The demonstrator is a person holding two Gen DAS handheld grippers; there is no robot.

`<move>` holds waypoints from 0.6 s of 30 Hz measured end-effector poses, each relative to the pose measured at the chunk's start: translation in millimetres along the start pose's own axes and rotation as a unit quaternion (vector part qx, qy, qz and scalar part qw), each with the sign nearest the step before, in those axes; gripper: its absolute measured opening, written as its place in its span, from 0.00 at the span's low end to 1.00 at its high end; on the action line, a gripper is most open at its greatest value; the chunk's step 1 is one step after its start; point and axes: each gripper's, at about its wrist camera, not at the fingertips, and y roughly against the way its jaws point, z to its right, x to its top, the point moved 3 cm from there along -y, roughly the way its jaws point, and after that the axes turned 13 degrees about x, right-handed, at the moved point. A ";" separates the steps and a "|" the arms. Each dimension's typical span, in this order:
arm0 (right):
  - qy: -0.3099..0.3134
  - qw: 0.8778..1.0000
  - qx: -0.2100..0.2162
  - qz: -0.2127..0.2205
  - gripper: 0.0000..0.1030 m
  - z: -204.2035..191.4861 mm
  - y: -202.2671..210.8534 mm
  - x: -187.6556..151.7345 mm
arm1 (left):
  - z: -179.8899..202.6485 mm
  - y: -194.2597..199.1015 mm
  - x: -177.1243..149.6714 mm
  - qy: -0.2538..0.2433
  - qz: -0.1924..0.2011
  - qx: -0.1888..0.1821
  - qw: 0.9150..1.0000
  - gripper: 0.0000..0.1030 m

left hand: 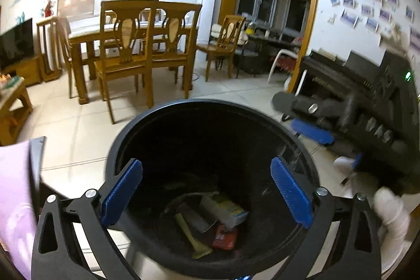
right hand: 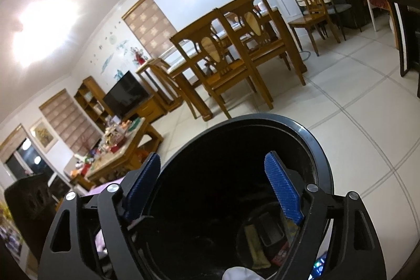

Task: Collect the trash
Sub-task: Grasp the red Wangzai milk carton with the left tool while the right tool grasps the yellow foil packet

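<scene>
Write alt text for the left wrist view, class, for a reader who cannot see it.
The open left gripper hangs over a black trash bin on a tiled floor; the bin holds a white carton, a red wrapper and a yellow piece. The right gripper reaches in from the right. Behind stand a wooden dining table and chairs.

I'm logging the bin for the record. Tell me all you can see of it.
The bin is round, black and plastic-looking, with a thick rolled rim and a scuffed inner wall. It stands upright and open on the tiled floor. At the bottom lies trash: a pale carton, a red wrapper, a yellow strip. Both open grippers hover above it, not touching.
</scene>
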 end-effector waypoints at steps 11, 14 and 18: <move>-0.010 1.000 0.014 0.011 0.95 -51.3 19.1 2.7 | -66.2 59.7 -2.7 0.031 -0.014 0.037 0.999 0.95; -0.001 1.000 0.017 0.004 0.95 -74.2 15.8 0.2 | -99.6 84.8 -9.6 0.059 -0.007 0.050 0.997 0.95; 0.018 0.999 0.033 -0.023 0.95 -113.5 2.0 -11.5 | -146.6 116.0 -18.5 0.096 0.002 0.070 0.993 0.95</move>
